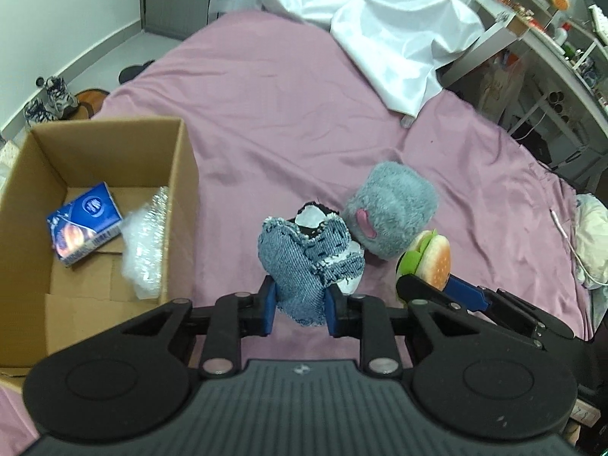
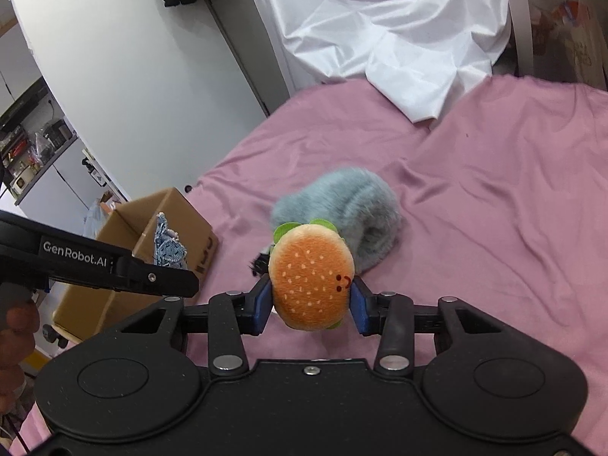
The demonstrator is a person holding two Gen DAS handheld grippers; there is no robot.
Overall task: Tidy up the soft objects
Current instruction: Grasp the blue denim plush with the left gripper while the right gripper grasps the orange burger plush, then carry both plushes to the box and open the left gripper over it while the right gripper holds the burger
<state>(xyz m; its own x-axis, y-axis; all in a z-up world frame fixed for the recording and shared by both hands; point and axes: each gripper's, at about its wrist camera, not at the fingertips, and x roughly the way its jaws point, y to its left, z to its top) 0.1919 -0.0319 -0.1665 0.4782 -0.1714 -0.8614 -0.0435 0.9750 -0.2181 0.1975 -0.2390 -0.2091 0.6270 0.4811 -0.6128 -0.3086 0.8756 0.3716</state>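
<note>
A denim toy with frayed edges and white stuffing was held between the left gripper jaws, which were pressed tight on its lower part, the rest standing up beyond the blue pads. A burger plush, bun face toward the camera, was clamped between the right gripper jaws, closed on its two sides. Just beyond both sets of jaws, a grey furry plush lay on the pink bed sheet, its fur reaching up behind the burger in the right wrist view. To the left of the left jaws an open cardboard box stood on the bed, with a blue packet and crumpled bubble wrap inside. Far beyond the jaws a white sheet was draped over the bed's far edge.
</note>
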